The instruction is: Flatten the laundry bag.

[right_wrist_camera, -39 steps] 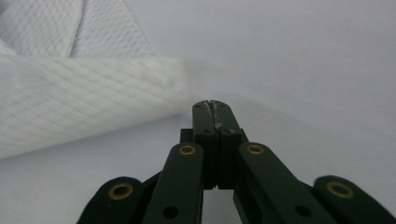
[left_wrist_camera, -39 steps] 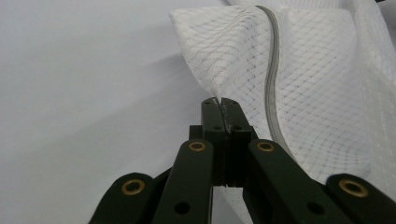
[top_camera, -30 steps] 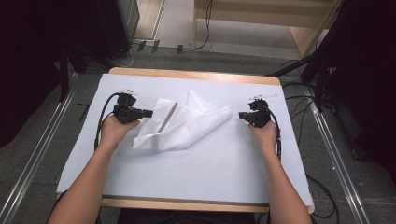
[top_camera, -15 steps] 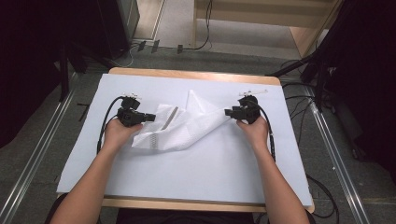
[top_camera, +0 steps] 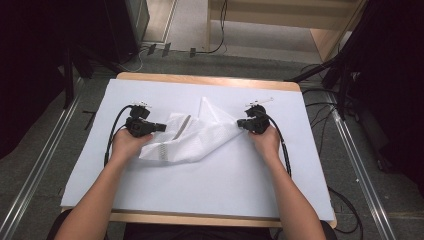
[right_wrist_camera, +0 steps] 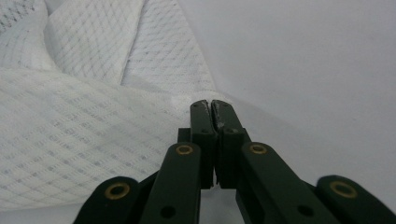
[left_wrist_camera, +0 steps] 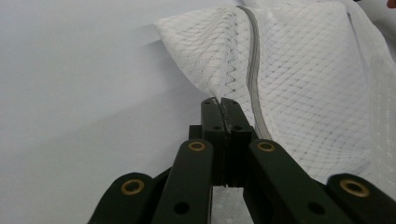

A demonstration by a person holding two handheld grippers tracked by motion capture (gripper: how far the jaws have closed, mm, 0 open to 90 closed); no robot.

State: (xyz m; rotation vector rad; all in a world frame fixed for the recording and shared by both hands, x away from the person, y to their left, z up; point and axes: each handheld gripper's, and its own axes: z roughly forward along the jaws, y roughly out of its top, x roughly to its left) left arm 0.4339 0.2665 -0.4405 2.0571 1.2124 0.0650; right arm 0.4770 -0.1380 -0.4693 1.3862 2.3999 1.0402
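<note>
A white mesh bag (top_camera: 192, 137) is lying crumpled in the middle of the white sheet (top_camera: 225, 185) that covers the table (top_camera: 200, 79). The left gripper (top_camera: 159, 127) is pressed shut on the bag's left edge; in the left gripper view the mesh (left_wrist_camera: 299, 79) is pinched between the tips, just beside the grey zipper (left_wrist_camera: 253, 70). The right gripper (top_camera: 240, 123) has just been closing, and its jaws are now pressed together at the bag's right corner; in the right gripper view the bag (right_wrist_camera: 84, 116) is touched by the tips, and a bit of cloth seems to be nipped, though this cannot be told for sure. The step looks like pulling the bag flat. For this to be done well, both pinches should be kept tight, and the two hands should be drawn apart slowly and evenly, low over the sheet, so the folds are smoothed out. If the pull is too quick, the thin mesh could be slipped out of a small grip. The zipper should be left out of the pinch. Nothing is in the way on the sheet. Black cables (top_camera: 280, 145) are trailing from the grippers, and rails (top_camera: 42, 172) are seen on the floor beside the table.
</note>
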